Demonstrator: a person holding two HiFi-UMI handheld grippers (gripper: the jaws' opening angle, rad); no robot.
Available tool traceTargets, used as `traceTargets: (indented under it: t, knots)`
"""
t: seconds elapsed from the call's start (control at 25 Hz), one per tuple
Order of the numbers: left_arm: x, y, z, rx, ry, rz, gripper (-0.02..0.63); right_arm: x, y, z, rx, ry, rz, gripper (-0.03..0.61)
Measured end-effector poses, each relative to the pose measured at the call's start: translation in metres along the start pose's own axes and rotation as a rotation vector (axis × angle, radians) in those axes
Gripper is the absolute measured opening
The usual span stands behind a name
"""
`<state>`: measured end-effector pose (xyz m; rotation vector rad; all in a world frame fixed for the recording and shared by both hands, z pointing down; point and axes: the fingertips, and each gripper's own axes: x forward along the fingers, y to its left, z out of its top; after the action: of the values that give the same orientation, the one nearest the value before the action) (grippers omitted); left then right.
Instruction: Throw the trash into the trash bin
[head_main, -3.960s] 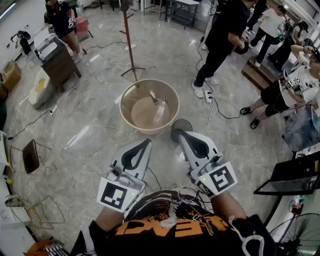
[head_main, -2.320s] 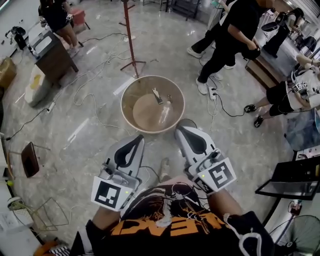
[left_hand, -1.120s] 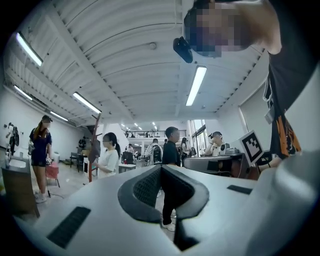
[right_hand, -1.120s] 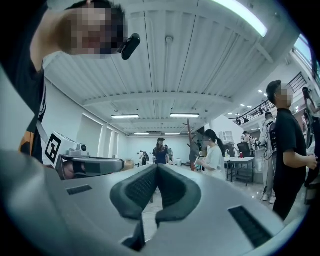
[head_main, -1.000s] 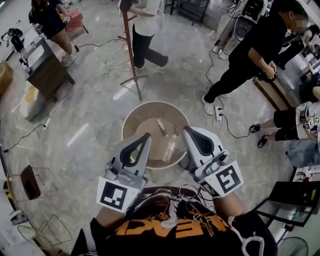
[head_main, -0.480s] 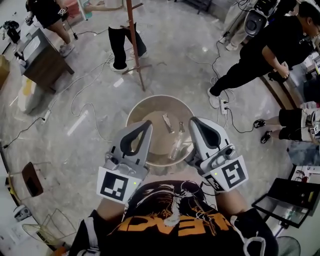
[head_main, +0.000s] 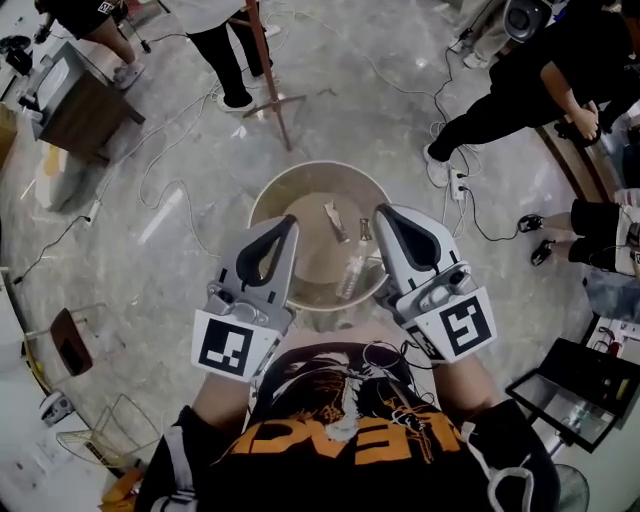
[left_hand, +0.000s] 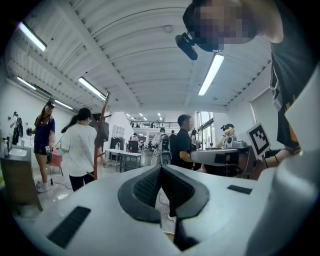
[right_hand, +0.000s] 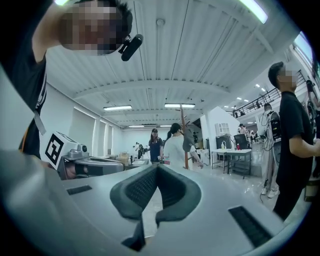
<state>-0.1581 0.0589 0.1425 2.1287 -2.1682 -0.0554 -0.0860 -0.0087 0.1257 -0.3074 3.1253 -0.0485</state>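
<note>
A round beige trash bin (head_main: 300, 168) stands on the floor right in front of me. Inside it lie a clear plastic bottle (head_main: 352, 275) and two small scraps (head_main: 335, 220). My left gripper (head_main: 291, 222) is held level over the bin's left half. Its jaws are shut with nothing between them. My right gripper (head_main: 381, 212) hangs level over the right half, also shut with nothing in it. In the left gripper view the left gripper (left_hand: 161, 167) has its dark pads pressed together. The right gripper view shows the same of the right gripper (right_hand: 157, 166). The bin is in neither gripper view.
A red-brown stand pole (head_main: 268, 70) rises behind the bin, with cables (head_main: 170, 150) trailing over the floor. A person (head_main: 225, 50) stands at the back, another (head_main: 520, 100) at the right. A wooden cabinet (head_main: 75, 100) is far left, a laptop (head_main: 575, 385) at lower right.
The bin has drawn closer and now lies under both grippers' tips. Both grippers have gone forward together, jaws still shut. People in the background have walked about.
</note>
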Motion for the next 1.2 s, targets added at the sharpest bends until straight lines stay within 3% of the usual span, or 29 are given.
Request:
traceTargets:
  t: [0.16, 0.4, 0.64, 0.68, 0.72, 0.76, 0.96, 1.2]
  knots:
    - [0.018, 0.011, -0.034, 0.004, 0.049, 0.011, 0.018, 0.007, -0.021, -0.027, 0.016, 0.040, -0.006, 0.012]
    - [0.029, 0.028, -0.092, -0.070, 0.135, 0.041, 0.018, 0.019, -0.037, -0.086, 0.049, 0.138, -0.004, 0.012]
    - [0.039, 0.039, -0.147, -0.154, 0.209, 0.047, 0.030, 0.033, -0.041, -0.150, 0.108, 0.232, 0.064, 0.014]
    - [0.041, 0.040, -0.153, -0.178, 0.218, 0.035, 0.165, 0.036, -0.040, -0.162, 0.125, 0.258, 0.078, 0.119]
    - [0.043, 0.040, -0.159, -0.198, 0.226, 0.027, 0.227, 0.040, -0.040, -0.174, 0.143, 0.287, 0.091, 0.272]
    - [0.044, 0.042, -0.166, -0.212, 0.235, 0.025, 0.235, 0.043, -0.039, -0.187, 0.155, 0.318, 0.100, 0.293]
    - [0.043, 0.053, -0.222, -0.230, 0.326, 0.055, 0.219, 0.049, -0.042, -0.258, 0.166, 0.459, 0.121, 0.291]
    - [0.039, 0.070, -0.311, -0.278, 0.449, 0.101, 0.196, 0.049, -0.066, -0.365, 0.205, 0.612, 0.075, 0.284]
